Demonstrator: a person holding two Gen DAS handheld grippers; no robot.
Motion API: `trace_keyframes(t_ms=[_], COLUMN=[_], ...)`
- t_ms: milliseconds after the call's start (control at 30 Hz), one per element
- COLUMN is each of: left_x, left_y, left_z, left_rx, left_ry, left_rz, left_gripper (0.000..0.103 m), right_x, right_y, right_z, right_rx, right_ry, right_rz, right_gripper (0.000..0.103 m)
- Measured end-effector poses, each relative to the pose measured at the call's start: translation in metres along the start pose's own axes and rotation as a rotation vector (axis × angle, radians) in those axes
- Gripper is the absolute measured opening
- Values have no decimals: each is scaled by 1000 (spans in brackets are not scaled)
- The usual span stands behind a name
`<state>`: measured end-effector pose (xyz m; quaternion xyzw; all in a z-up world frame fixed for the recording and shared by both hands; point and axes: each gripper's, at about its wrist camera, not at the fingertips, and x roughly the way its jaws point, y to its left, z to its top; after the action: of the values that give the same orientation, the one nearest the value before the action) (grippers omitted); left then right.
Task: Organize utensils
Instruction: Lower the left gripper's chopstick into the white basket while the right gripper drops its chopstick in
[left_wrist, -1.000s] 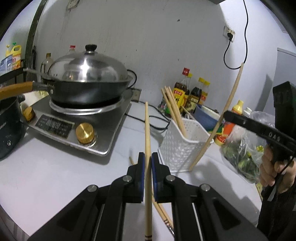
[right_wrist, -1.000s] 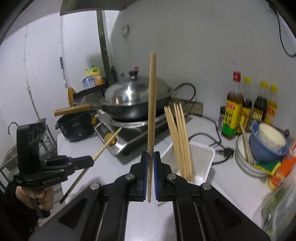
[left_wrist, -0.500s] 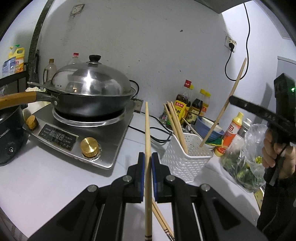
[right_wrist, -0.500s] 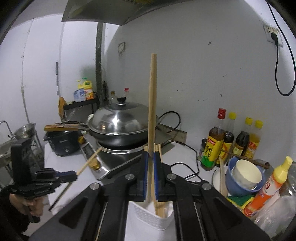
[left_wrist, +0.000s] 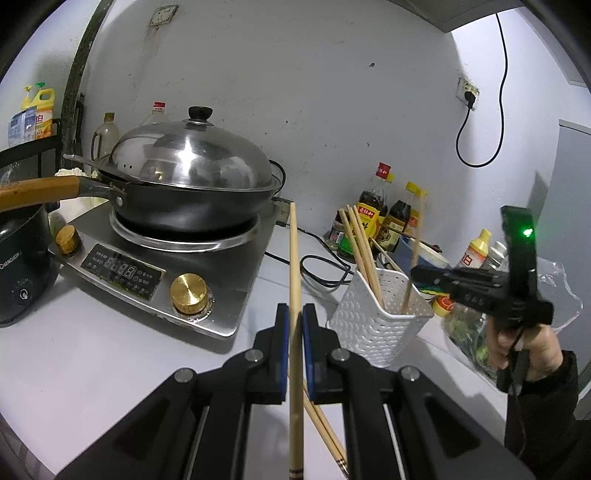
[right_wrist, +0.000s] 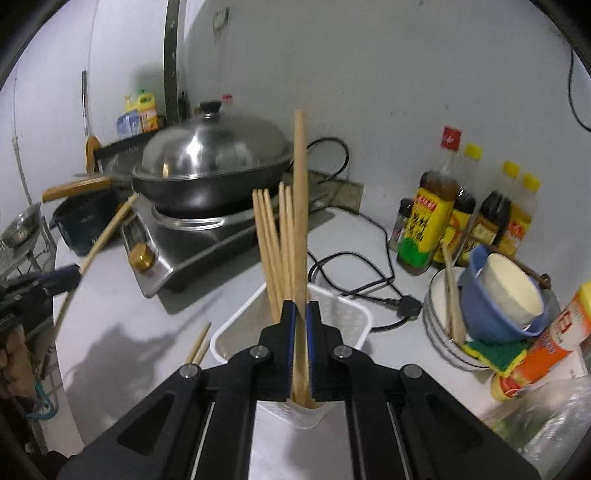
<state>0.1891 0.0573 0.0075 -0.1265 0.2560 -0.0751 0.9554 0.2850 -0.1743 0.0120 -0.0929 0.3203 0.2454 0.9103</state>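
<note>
Right tool (right_wrist: 300, 347) is over the white basket (right_wrist: 364, 321) now, clenched on a single chopstick (right_wrist: 300, 206) that stands nearly upright between the blue pads, its lower end already down inside the basket's mouth. Beside it in the same basket, a bundle of chopsticks (right_wrist: 271, 251) leans against the near wall. From the left wrist view the same stick (left_wrist: 413, 258) shows angled into the basket (left_wrist: 373, 325) with the right tool (left_wrist: 421, 275) gripping it partway up, and the person's hand (left_wrist: 524, 343) on the handle.

So the step in hand, as I read it, is the drop-off: stick in the holder, not yet let go. Next move calls for easing the pads apart so the stick slides down to join the others, then lifting straight up so the tool doesn't snag the leaning bundle or tip the light basket.

Over on the other side, the left tool (left_wrist: 294, 350) is clenched on its own chopstick (left_wrist: 294, 295), held out over the worktop (left_wrist: 110, 350) short of the basket, waiting its turn. Two more chopsticks (left_wrist: 321, 424) lie loose on the worktop just under that tool, so there's more to collect after this pair goes in. The induction cooker (left_wrist: 147, 258) and lidded wok (left_wrist: 192, 177) sit well to the left, out of the way
</note>
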Motion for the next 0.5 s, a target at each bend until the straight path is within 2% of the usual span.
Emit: trace_keyframes(t_ms=[233, 400, 500], left_x=[-1, 6, 15], left_y=[0, -6, -13], left_z=[0, 3, 5], left_rx=[-1, -8, -19], left_ry=[-5, -1, 6], left_rz=[11, 4, -11], left_gripper=[6, 6, 6], right_x=[14, 5, 1], right_y=[4, -5, -13], right_z=[-4, -10, -17], right_rx=[22, 47, 63], right_ry=[9, -4, -9], right_rz=[27, 32, 41], right_gripper=[6, 14, 15])
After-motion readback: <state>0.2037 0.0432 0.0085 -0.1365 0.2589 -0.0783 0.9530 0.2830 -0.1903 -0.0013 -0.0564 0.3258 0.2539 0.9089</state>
